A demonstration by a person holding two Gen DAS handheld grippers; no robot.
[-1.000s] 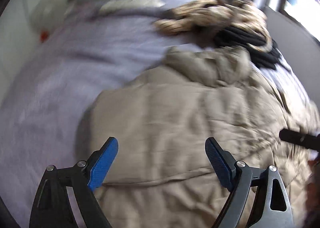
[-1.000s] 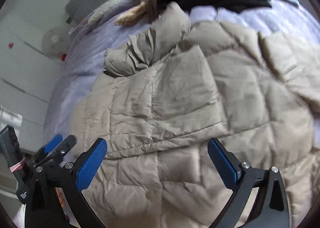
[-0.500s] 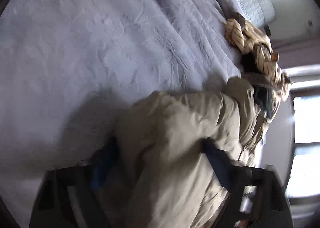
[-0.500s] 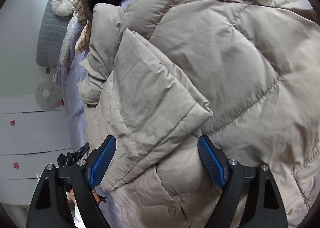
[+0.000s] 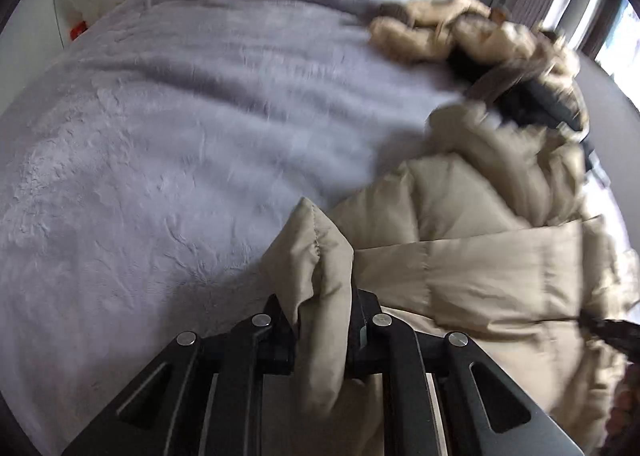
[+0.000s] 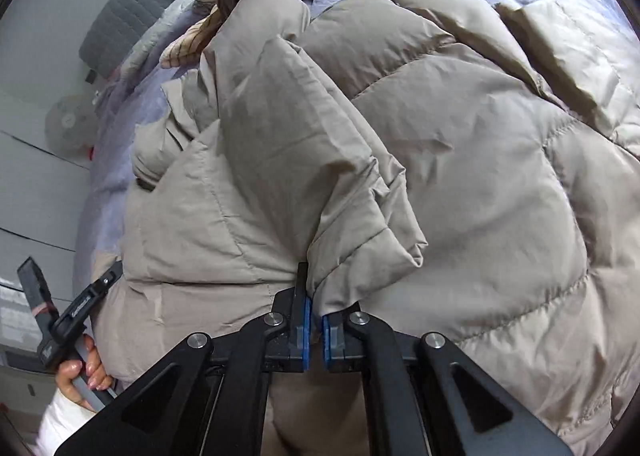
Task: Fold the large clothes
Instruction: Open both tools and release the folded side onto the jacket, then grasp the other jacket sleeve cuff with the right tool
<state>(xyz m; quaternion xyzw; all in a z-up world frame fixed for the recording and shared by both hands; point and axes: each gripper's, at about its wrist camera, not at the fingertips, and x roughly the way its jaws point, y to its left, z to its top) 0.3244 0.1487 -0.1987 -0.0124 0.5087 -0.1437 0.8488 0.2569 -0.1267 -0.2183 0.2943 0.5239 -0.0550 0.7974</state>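
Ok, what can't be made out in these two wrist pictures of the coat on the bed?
- Left wrist view: the left tongs are closing on a fold of the coat; the fabric hides their pads.
- Left wrist view: the pile of clothes is blurred; single garments can't be told apart.
- Right wrist view: the right tongs pinch a coat edge; which part of the coat is unclear.
- Right wrist view: the coat covers the bed below it.

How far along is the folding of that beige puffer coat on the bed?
Early. Done: a flap of the beige puffer coat already lies folded over its body. In hand: the right claw is shut on that flap's edge, and the left claw is closing on a bunched corner. Left: most of the coat still sprawls across the bed.
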